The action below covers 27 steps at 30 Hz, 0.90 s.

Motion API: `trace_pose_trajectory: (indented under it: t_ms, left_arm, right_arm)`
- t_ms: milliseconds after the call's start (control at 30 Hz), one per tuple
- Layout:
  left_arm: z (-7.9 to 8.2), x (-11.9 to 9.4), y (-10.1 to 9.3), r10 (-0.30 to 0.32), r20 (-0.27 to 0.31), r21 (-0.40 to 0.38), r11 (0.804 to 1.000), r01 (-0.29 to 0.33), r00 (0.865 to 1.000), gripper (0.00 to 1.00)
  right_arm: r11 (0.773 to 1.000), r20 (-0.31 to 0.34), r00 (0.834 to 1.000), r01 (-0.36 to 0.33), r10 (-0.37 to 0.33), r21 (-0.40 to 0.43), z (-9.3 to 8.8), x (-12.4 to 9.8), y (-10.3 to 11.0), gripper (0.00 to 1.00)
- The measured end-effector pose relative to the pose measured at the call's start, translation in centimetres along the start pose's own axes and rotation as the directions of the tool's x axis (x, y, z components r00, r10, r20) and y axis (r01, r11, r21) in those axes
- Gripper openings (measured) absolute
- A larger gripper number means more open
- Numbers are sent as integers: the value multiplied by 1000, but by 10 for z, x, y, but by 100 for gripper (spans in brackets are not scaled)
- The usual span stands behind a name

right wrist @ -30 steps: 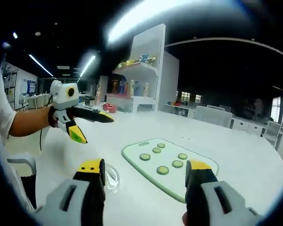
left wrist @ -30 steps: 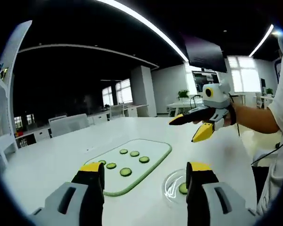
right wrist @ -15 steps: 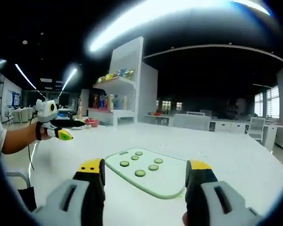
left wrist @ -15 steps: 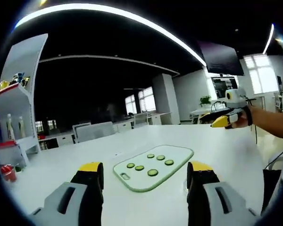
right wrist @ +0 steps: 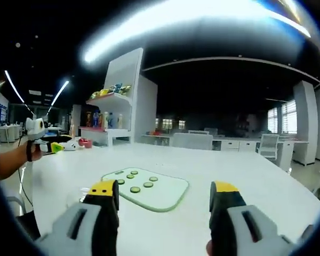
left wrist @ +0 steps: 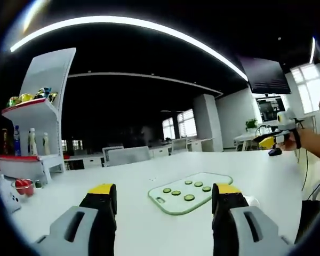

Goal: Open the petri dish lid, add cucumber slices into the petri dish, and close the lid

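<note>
Both the left gripper [left wrist: 162, 200] and the right gripper [right wrist: 164, 197] hover with fingers spread, holding nothing. On the white table [left wrist: 133, 213] lies a pale green rounded cutting board [left wrist: 191, 192] carrying five round green cucumber slices [left wrist: 189, 197]. I cannot make out the petri dish clearly.

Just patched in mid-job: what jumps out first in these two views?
The pale green cutting board lies mid-table with five cucumber slices on it. Both hand-held grippers are held back from it with jaws open: the left hand-held gripper and right hand-held gripper. A white shelf unit with colourful bottles stands beyond the table.
</note>
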<state>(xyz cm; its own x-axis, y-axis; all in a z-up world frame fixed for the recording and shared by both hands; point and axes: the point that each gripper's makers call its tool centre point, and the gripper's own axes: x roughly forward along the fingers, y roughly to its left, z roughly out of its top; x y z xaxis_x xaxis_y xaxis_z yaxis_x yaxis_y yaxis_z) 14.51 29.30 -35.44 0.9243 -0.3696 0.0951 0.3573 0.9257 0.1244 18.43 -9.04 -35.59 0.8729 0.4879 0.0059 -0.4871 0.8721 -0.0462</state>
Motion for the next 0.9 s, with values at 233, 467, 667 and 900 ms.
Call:
trace_pose_trajectory:
  t_ms: [233,467,667,900]
  left_arm:
    - [-12,-22,11,51,-25,8,999,-51,998,74]
    - [-22,-41,17,76,-44,-13,997,-77,996,74]
    - [-31,-52,25,73,-51,-51,996,-76,996,75]
    - [-27,-54,24,76,-42,-54,995,-78,996,75]
  right_arm:
    - [999,13,999,35,-35,-4,4,-19,-11,68]
    - [995,17,995,95,-94,-24,-7,-46,-25,69]
    - [993,16,993,115,-115,-14,-15,-63,-26,69]
    - [992,17,992,128,-128,-1,-16,-72,-27,69]
